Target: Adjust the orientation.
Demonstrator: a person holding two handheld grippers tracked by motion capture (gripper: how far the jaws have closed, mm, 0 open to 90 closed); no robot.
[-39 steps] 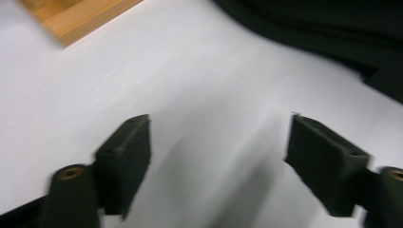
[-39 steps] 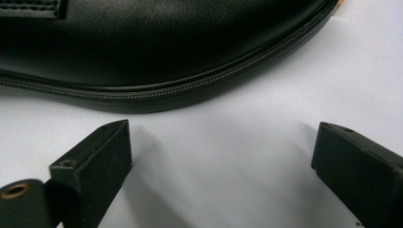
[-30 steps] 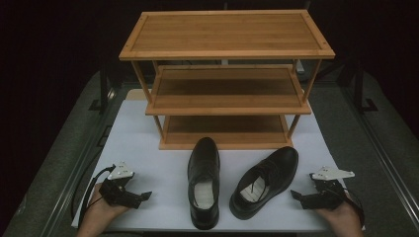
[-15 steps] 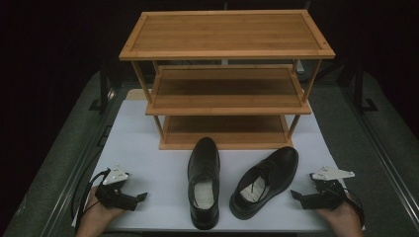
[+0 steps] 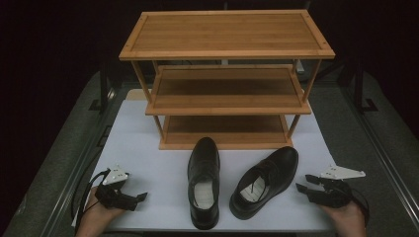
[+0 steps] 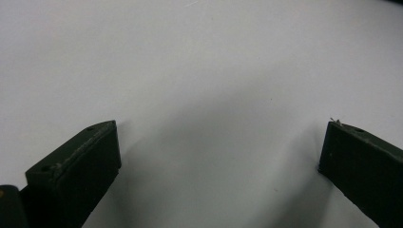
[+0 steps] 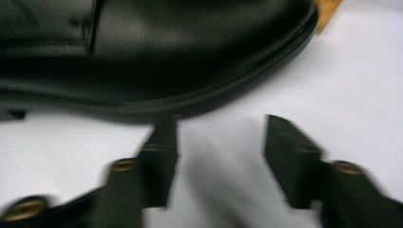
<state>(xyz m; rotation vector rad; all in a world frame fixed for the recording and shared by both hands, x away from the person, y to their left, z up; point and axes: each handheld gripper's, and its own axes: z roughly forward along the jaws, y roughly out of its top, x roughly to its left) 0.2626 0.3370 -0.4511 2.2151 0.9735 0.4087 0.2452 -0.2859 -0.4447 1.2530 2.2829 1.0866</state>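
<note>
Two black leather shoes stand on the white sheet in front of a wooden rack. The left shoe points straight at the rack; the right shoe is angled with its toe to the far right. My left gripper rests near the front left, well clear of the left shoe, its jaws wide open over bare sheet. My right gripper is open at the front right, a short way from the right shoe's side. The right gripper view, blurred, has that shoe just beyond the open gripper.
The three-tier wooden shoe rack stands at the back of the sheet, all shelves bare. Dark grey table surrounds the sheet, with raised rails along both sides. Bare sheet lies between the left gripper and the left shoe.
The left gripper has slid slightly back toward the near edge. The right gripper has stayed almost in place, though its view is motion-blurred. The shoes have not moved.
</note>
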